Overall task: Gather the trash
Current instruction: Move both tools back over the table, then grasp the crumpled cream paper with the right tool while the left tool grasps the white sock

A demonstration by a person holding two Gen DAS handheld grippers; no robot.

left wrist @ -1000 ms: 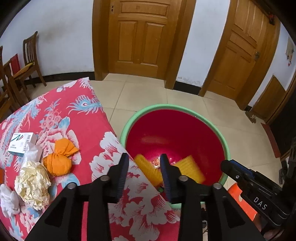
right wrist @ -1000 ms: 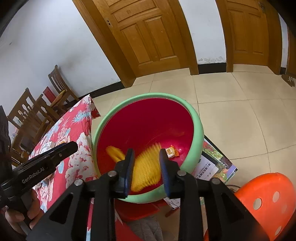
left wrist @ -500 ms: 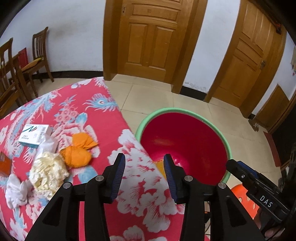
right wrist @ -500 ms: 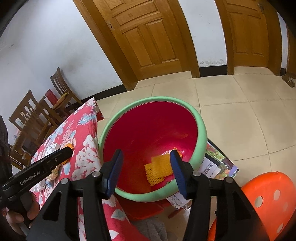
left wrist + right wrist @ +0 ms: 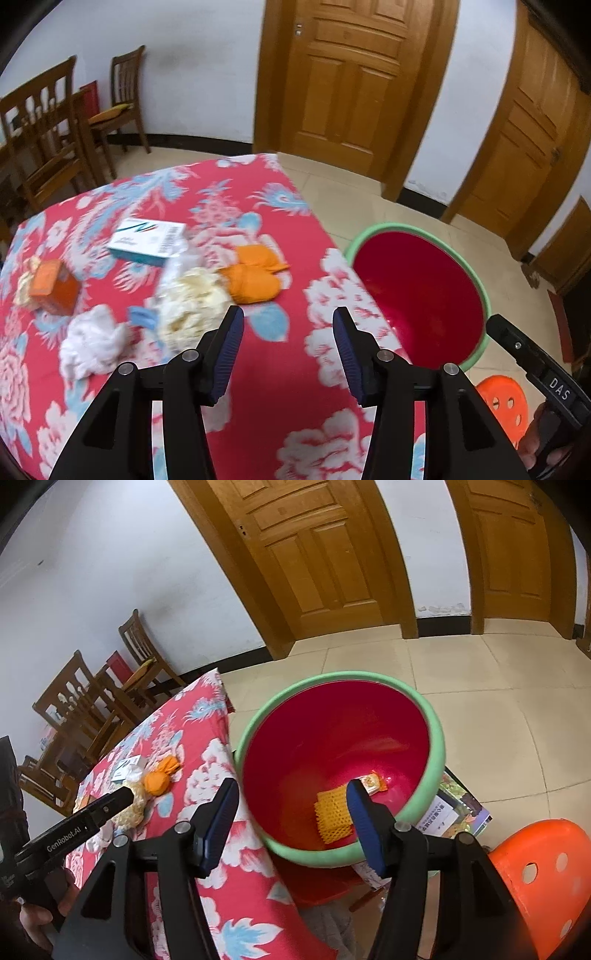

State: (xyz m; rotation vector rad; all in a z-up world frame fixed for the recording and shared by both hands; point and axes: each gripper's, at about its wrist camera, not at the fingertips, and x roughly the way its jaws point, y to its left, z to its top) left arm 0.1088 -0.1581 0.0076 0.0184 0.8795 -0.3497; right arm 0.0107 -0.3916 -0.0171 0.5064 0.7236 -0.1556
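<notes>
Both the left tongs [image 5: 287,345] and the right tongs [image 5: 291,821] are spread and carry nothing. The step looks like reaching for more trash: the orange wad [image 5: 255,278] and crumpled paper [image 5: 190,308] lie on the counter [image 5: 295,387] beside the red basin [image 5: 437,738]; next, close on one.

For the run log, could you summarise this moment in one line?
left gripper: open, over table | right gripper: open, above basin | yellow foam net: in basin
</notes>
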